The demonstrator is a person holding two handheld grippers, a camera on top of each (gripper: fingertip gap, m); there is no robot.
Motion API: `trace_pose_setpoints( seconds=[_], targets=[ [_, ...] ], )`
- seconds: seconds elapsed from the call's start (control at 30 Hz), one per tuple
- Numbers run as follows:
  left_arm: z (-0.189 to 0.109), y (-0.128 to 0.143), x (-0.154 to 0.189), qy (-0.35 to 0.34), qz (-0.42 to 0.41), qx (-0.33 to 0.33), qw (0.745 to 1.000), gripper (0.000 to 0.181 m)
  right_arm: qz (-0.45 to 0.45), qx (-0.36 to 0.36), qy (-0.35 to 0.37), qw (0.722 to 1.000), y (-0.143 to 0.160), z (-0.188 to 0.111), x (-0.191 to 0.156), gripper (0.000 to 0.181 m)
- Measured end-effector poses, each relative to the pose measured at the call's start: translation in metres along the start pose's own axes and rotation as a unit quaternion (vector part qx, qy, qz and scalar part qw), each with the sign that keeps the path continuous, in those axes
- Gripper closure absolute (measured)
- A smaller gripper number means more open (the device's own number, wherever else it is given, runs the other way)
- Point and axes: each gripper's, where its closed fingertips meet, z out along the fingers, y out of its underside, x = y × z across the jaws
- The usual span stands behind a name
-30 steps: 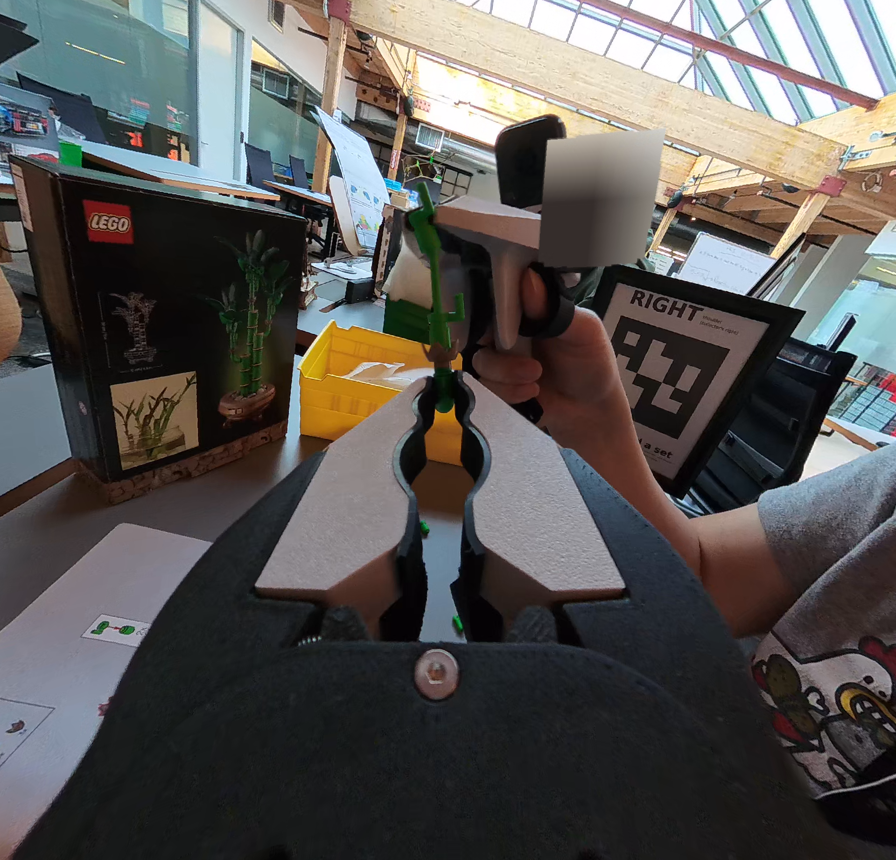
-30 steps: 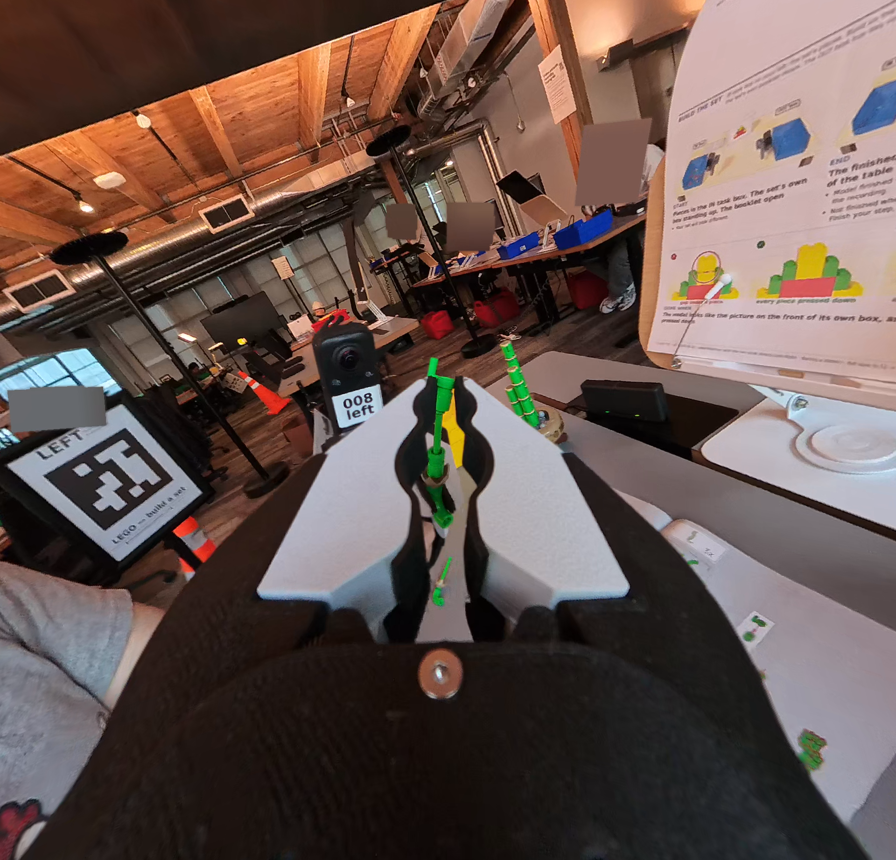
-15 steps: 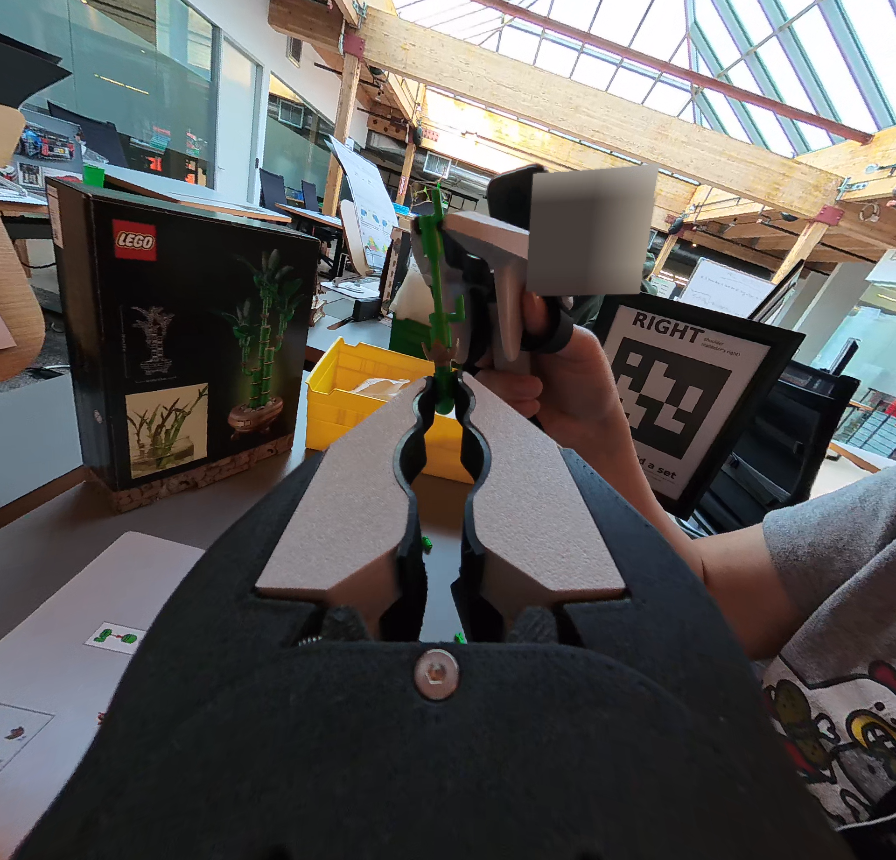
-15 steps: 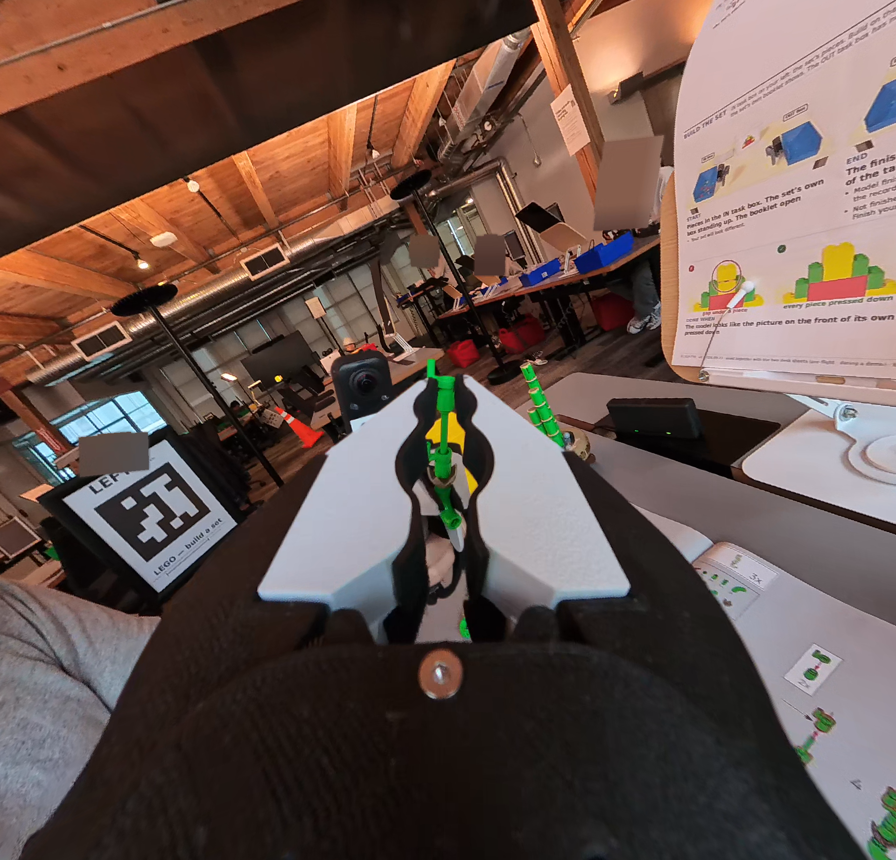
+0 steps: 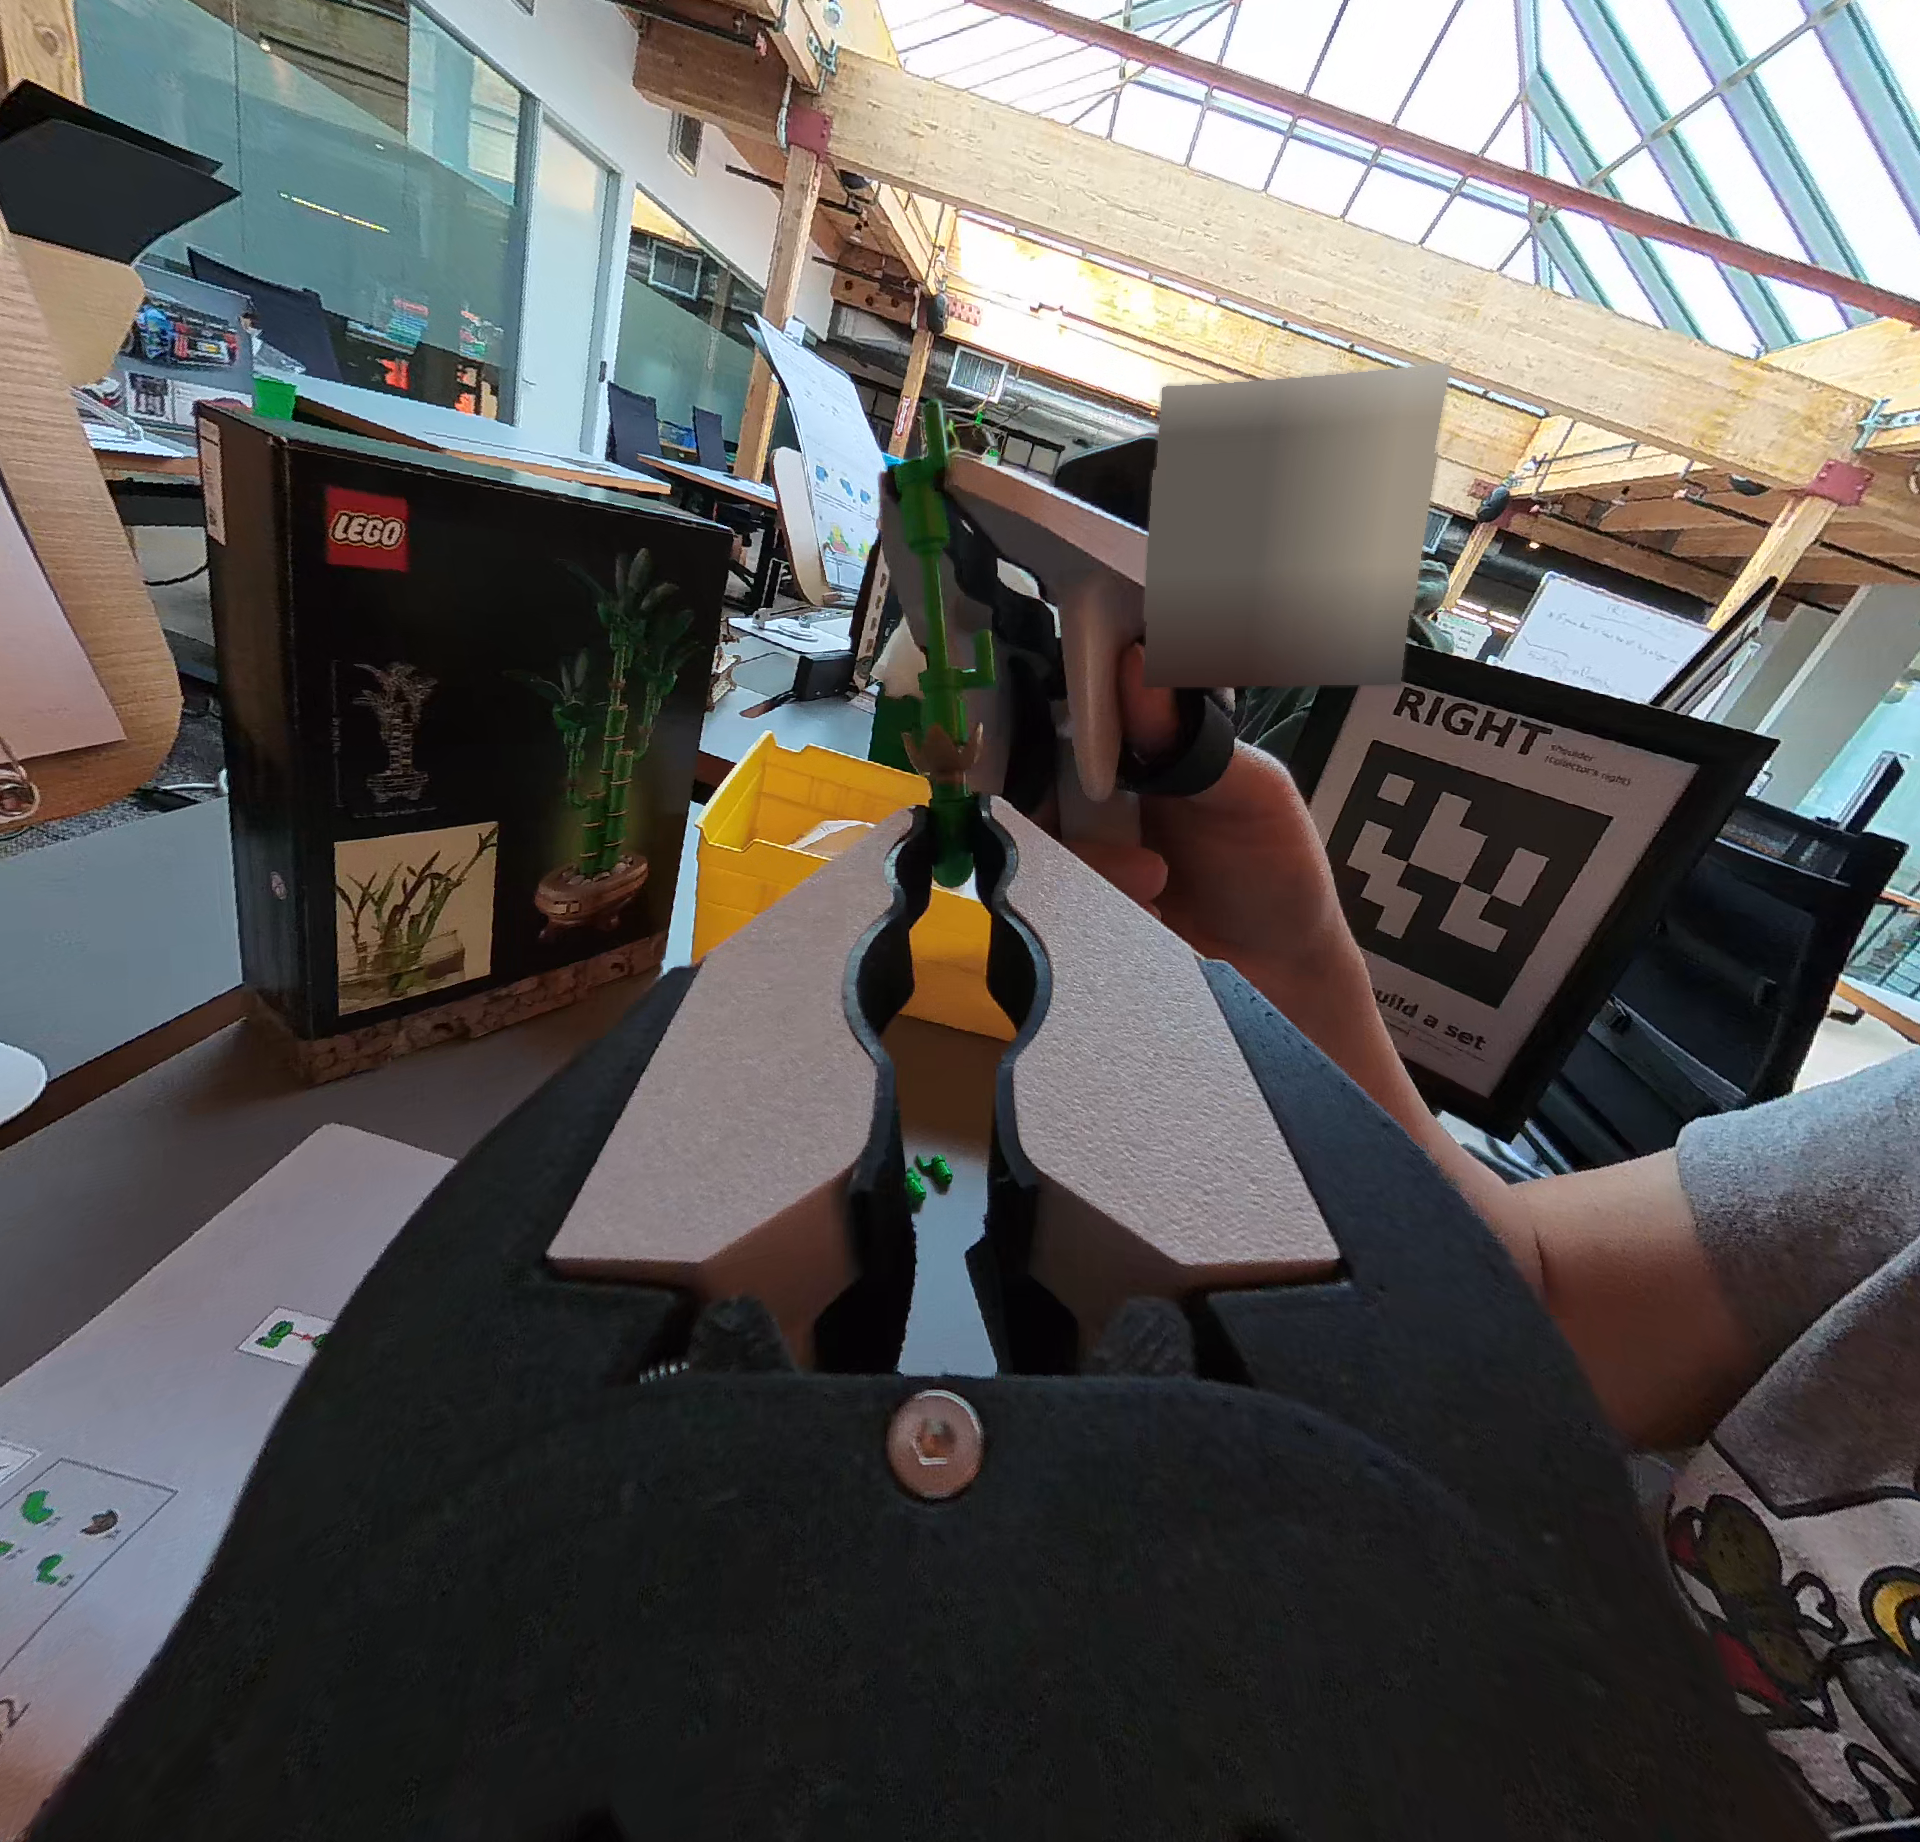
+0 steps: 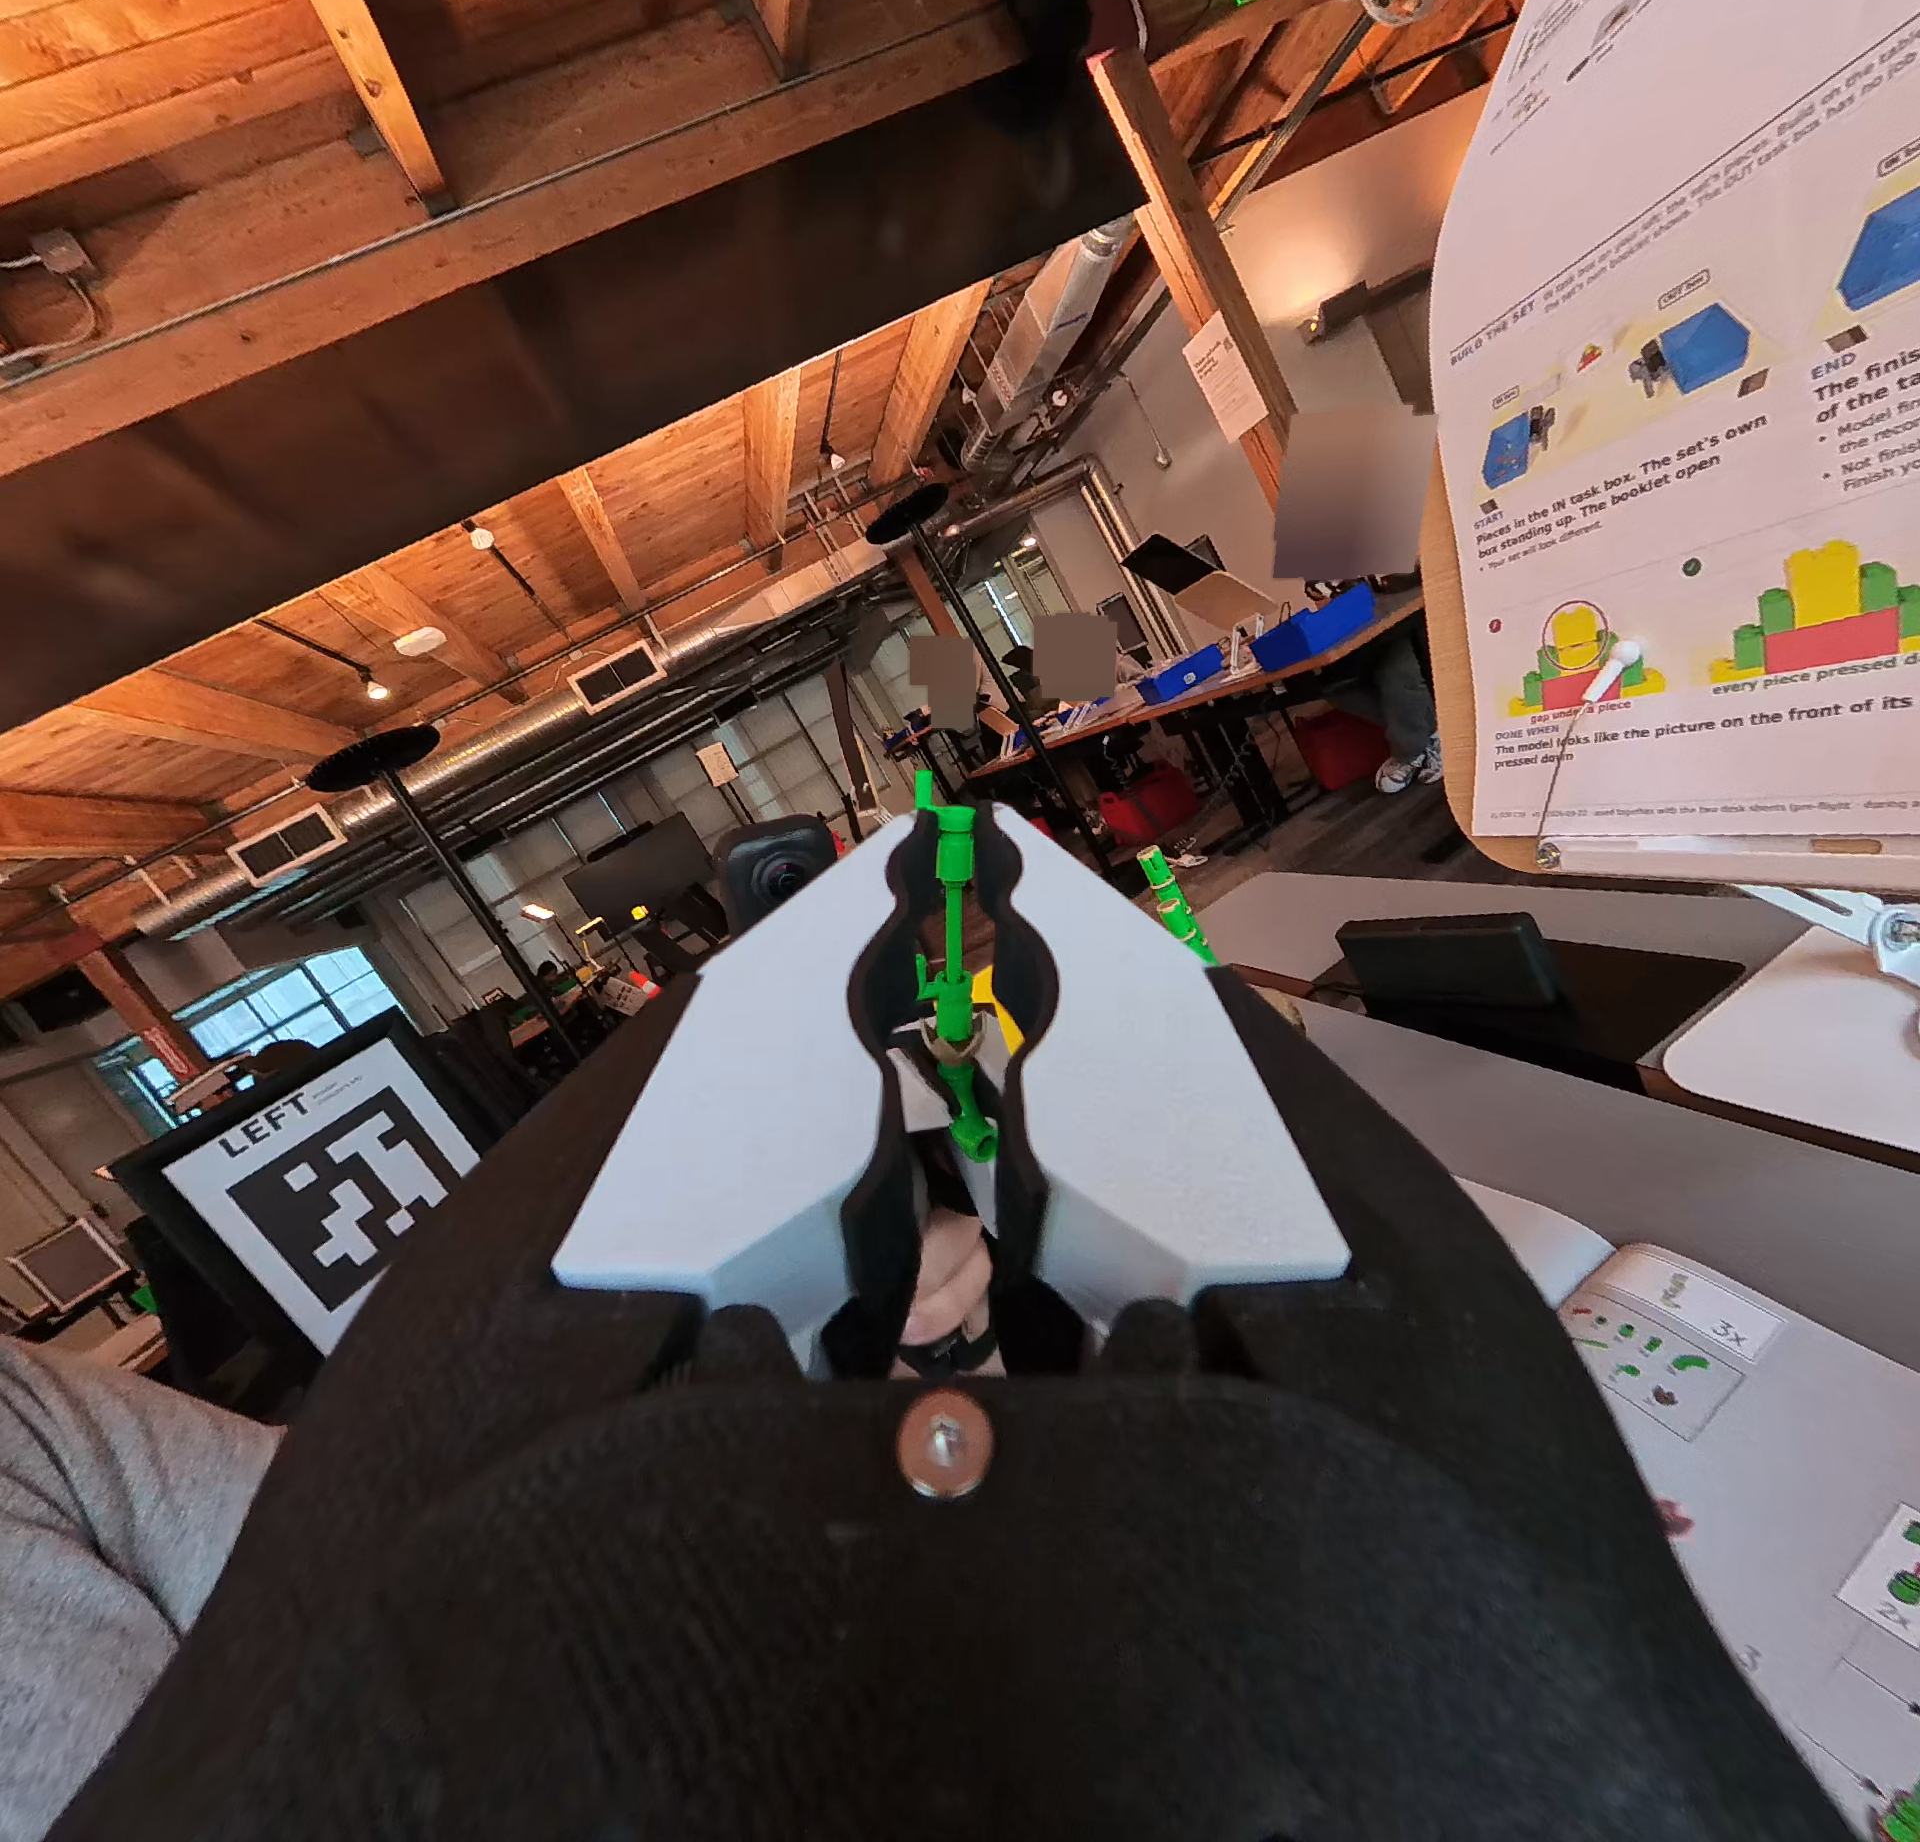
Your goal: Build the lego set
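Observation:
A thin green bamboo stem (image 5: 940, 639) with a small tan leaf collar (image 5: 940, 753) is held in the air between both grippers. My left gripper (image 5: 951, 821) is shut on the stem's lower end. The right gripper (image 5: 1023, 566) shows above it, clamped on the stem's upper end. In the right wrist view my right gripper (image 6: 953, 824) is shut on the top of the same stem (image 6: 951, 919), which runs back between the fingers. The partly built bamboo model (image 6: 1172, 904) stands on the table beyond.
The black set box (image 5: 457, 732) and a yellow bin (image 5: 774, 836) stand on the table behind. The open instruction booklet (image 5: 166, 1377) lies at the left, and loose green pieces (image 5: 925, 1174) lie below the grippers. An instruction board (image 6: 1683, 462) and a black device (image 6: 1455, 951) are at the right. Left tips to right tips: about 6 centimetres.
Both grippers have risen and tilted upward with the stem held between them. The right wrist view now points more toward the ceiling. Both grips are unchanged.

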Motion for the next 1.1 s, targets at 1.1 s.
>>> trace_pose_setpoints(
  seconds=[1.1],
  targets=[
    [-0.0032,-0.0032,-0.0037,-0.018,0.005,0.007,1.0,0.176,0.024,0.073,-0.021,0.997,0.0005,0.0062,-0.0002,0.175]
  ],
)
